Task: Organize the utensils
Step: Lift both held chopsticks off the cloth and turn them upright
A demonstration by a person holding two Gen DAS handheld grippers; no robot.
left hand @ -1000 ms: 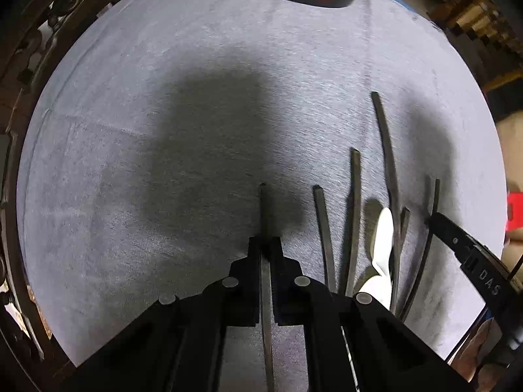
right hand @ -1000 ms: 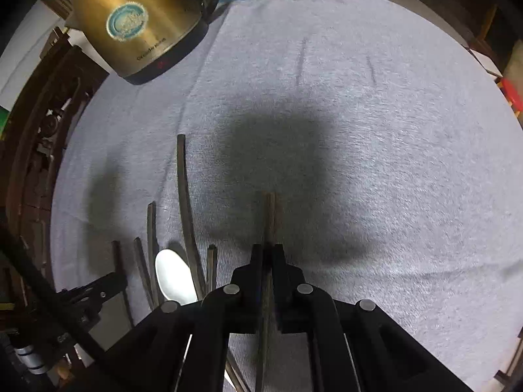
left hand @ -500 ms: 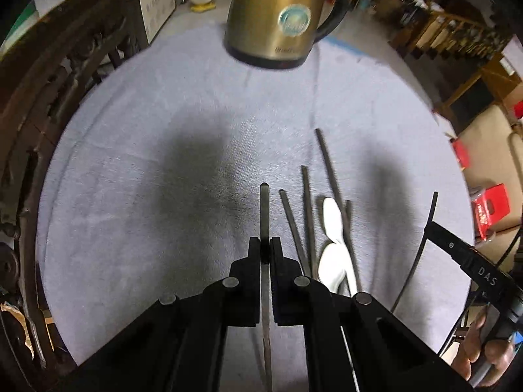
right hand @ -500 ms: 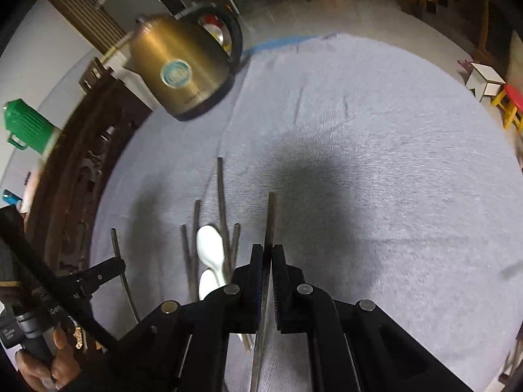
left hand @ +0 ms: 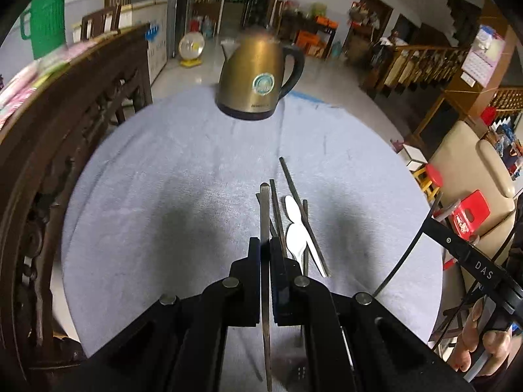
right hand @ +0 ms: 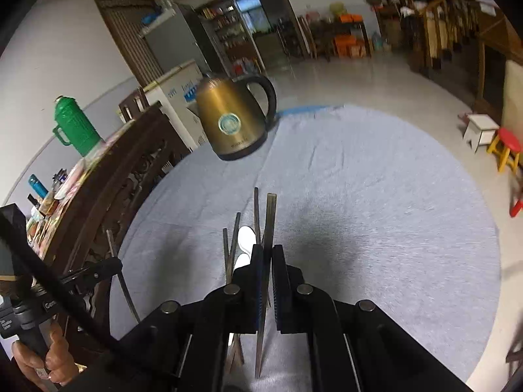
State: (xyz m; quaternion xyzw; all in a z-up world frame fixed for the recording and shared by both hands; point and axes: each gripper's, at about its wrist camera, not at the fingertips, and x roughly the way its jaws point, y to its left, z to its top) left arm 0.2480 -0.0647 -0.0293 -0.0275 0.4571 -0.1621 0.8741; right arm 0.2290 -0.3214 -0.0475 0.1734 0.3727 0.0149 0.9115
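Several dark chopsticks [left hand: 295, 192] and two white spoons [left hand: 295, 225] lie in a loose bunch on the grey tablecloth [left hand: 163, 196]. My left gripper [left hand: 265, 245] is shut on a dark chopstick [left hand: 264, 209] and holds it above the cloth, just left of the bunch. My right gripper [right hand: 266, 251] is shut on another dark chopstick [right hand: 269, 219], held above the cloth just right of the bunch [right hand: 243, 238]. Each gripper shows at the edge of the other's view, with its chopstick.
A gold electric kettle [left hand: 258, 78] stands at the far edge of the round table, also in the right wrist view [right hand: 230, 121]. A carved dark wooden chair back [left hand: 55, 130] runs along the left. Red stools [right hand: 508, 150] stand on the floor beyond.
Both grippers have lifted away from the cloth and tilted up, each still holding its chopstick. The kettle and the room have come into view.
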